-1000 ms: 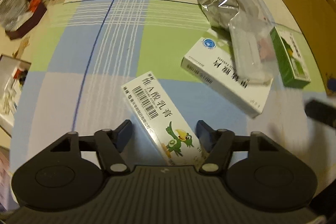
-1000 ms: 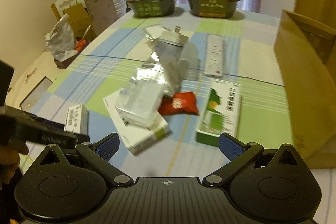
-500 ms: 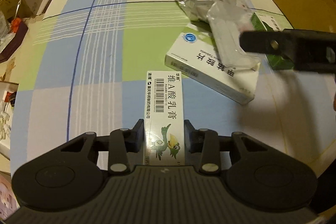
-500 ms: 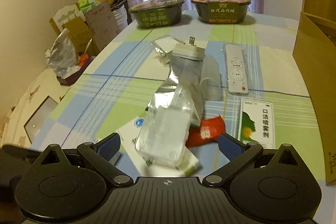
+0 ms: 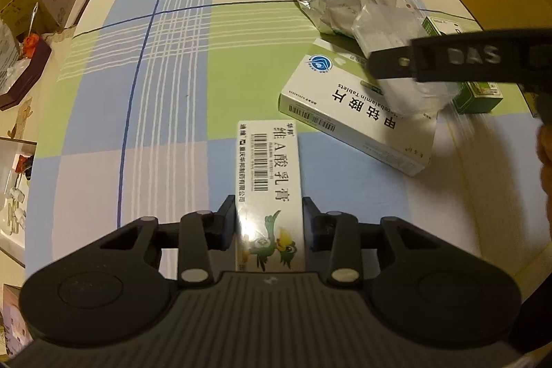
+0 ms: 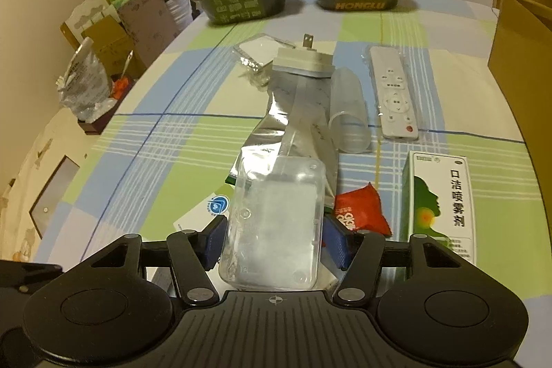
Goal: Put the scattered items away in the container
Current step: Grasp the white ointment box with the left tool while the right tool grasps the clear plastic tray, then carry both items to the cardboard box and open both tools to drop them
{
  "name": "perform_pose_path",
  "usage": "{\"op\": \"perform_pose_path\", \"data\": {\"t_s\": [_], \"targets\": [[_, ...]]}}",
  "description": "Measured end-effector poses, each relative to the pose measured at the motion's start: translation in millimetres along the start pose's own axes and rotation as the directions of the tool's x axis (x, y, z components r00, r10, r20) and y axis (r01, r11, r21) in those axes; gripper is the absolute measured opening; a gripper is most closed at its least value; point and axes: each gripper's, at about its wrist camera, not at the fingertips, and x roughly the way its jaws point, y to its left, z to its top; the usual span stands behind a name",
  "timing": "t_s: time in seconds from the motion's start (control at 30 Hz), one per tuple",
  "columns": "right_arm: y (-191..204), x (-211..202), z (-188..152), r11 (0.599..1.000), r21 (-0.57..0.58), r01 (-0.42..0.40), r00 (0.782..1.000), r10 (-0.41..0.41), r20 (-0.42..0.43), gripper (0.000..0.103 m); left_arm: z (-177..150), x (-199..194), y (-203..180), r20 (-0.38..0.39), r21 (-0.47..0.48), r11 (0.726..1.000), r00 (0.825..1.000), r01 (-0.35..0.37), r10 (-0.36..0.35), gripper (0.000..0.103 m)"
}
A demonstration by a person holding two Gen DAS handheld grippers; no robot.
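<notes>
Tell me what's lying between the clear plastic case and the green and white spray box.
A red snack packet lies between the clear plastic case and the spray box, shown in the right wrist view.

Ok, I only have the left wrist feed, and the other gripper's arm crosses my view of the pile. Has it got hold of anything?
Observer: Yes. The right gripper has its pads against both sides of the clear plastic case, which lies partly on the white tablet box.
Operator: Anything hidden beside that case?
Observer: A red snack packet lies just right of it, close to the right pad.
Operator: And farther out?
Observer: A white remote lies flat beside a clear cup that is on its side.
</notes>
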Motion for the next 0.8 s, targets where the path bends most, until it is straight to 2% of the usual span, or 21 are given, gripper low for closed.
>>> {"op": "perform_pose_path", "data": {"t_s": [0.43,0.6,0.8], "targets": [[-20.0,-80.7,-24.8,0.998,0.046,0.035,0.997,-0.038,0.070,0.062,-9.1,-45.9,-19.6,0.067,0.019,0.999,0.997,0.048,-0.049,0.033],[-33.0,-118.5,-27.8,0.997,0.050,0.057,0.991,-0.063,0.116,0.062,-7.1,-68.5,-47.7,0.097,0.063,0.995,0.991,0.081,-0.086,0.033],[-63.7,-172.3,-28.3,0.988,0.085,0.127,0.969,-0.142,0.201,0.062,8.7,-93.9,-100.9,0.139,0.161,0.976,0.976,0.144,-0.166,0.033]]}}
